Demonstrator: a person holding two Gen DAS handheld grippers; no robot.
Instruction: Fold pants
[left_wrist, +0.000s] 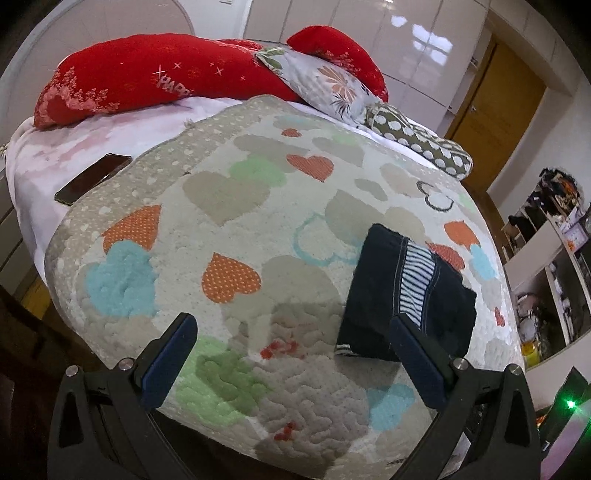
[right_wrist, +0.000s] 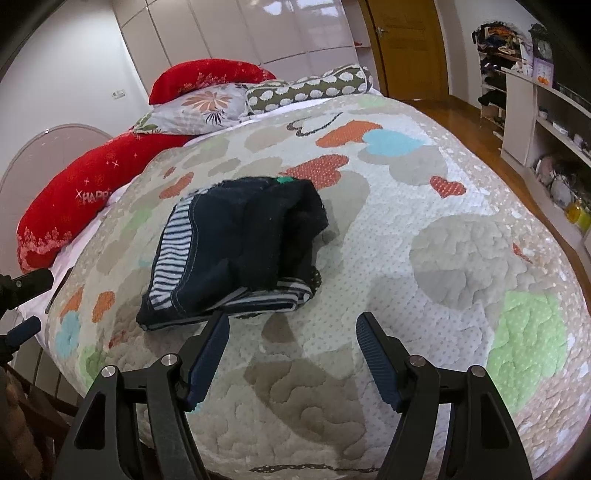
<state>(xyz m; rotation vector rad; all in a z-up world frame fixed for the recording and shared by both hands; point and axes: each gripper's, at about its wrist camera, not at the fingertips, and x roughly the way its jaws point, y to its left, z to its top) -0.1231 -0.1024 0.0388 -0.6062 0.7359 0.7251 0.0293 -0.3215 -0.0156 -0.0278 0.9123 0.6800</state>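
On the bed's heart-patterned quilt (right_wrist: 424, 236), the pants (right_wrist: 236, 251) lie folded in a bundle. My left gripper (left_wrist: 291, 354) and right gripper (right_wrist: 291, 354) both hang released, empty. Nudging that loose top layer could undo the fold.

Red pillows (left_wrist: 122, 77) head the heart-patterned quilt (left_wrist: 229, 229) — a phone (left_wrist: 92, 179) lies beside it.

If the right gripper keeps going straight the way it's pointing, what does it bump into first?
Probably the bedspread. The right gripper has open jaws and tilts down at bare quilt; the folded pants sit just ahead and to its left, so only its left finger might brush them. Depth is hard to judge.
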